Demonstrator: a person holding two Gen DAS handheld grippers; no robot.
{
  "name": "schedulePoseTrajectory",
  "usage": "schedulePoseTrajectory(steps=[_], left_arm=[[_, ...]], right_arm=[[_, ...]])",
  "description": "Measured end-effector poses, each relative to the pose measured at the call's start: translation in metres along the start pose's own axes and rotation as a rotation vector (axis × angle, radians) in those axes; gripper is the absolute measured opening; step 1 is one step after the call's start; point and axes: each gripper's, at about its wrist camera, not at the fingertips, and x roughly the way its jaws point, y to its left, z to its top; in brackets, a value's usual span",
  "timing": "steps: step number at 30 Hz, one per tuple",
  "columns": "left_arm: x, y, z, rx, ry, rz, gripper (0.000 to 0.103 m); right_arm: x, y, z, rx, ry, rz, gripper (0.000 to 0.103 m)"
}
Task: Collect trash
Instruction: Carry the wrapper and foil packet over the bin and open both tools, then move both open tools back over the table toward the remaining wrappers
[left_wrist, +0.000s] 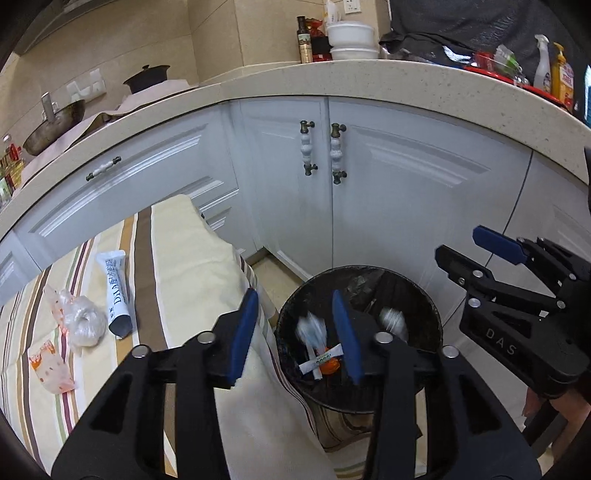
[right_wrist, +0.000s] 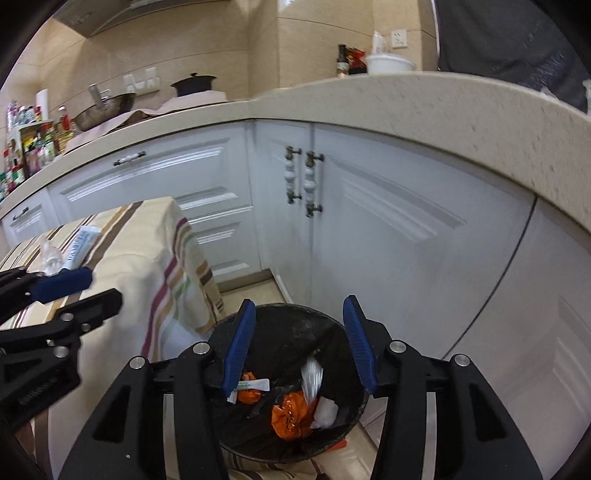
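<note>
left gripper (left_wrist: 295, 332): nearest to you, jaws spread with nothing between the blue pads; it hangs half over the edge of the striped cloth, half over the bin
right gripper (right_wrist: 301, 343): jaws spread too, empty, pointing down into the bin's mouth
bin (left_wrist: 424, 306): black, lined, on the floor just beside the cloth-covered table and in front of the white cabinet doors (left_wrist: 369, 206)
trash in the bin: orange wrappers (right_wrist: 291, 413), a small white sachet (right_wrist: 255, 386) and pale blurred plastic pieces (left_wrist: 312, 332) that look to be mid-fall, though you cannot tell for sure
trash still out: on the striped cloth (left_wrist: 177, 258) lie a white tube (left_wrist: 116, 295), a knotted clear bag (left_wrist: 83, 323) touching its lower end, and a printed wrapper (left_wrist: 50, 367) nearer the table's front edge
step in hand: judged from this, a drop into the bin, with the table items next
how to do it well: keep both sets of jaws wide until the pieces are clear of the pads, and stay above the rim so the liner is not snagged; then swing your left gripper back to the tube or bag, come down over it with one pad on either side, and pinch the bag at its knot rather than the loose film
risk: light plastic may cling to a pad or drift past the rim
</note>
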Motion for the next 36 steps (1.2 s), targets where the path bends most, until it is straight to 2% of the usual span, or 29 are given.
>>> schedulePoseTrajectory(steps=[3,7,11,13,26,36], left_arm=[[-0.005,0.010,-0.002,-0.022,0.003,0.020,0.045],[-0.018,0.030,-0.009,-0.063,-0.002,0.048,0.052],[-0.036,0.053,-0.018,-0.097,-0.011,0.083,0.056],[-0.046,0.067,-0.024,-0.116,-0.022,0.114,0.061],[-0.081,0.165,-0.062,-0.282,-0.013,0.305,0.061],[-0.080,0.208,-0.088,-0.353,0.032,0.371,0.063]], right_arm=[[-0.003,-0.003,-0.002,0.023,-0.002,0.004,0.060],[-0.006,0.004,-0.001,0.023,-0.002,0.018,0.063],[-0.011,0.022,0.007,0.017,-0.015,0.063,0.067],[-0.015,0.036,0.011,0.006,-0.023,0.096,0.069],[-0.007,0.138,0.029,-0.126,-0.018,0.265,0.070],[0.001,0.185,0.029,-0.188,0.003,0.342,0.070]])
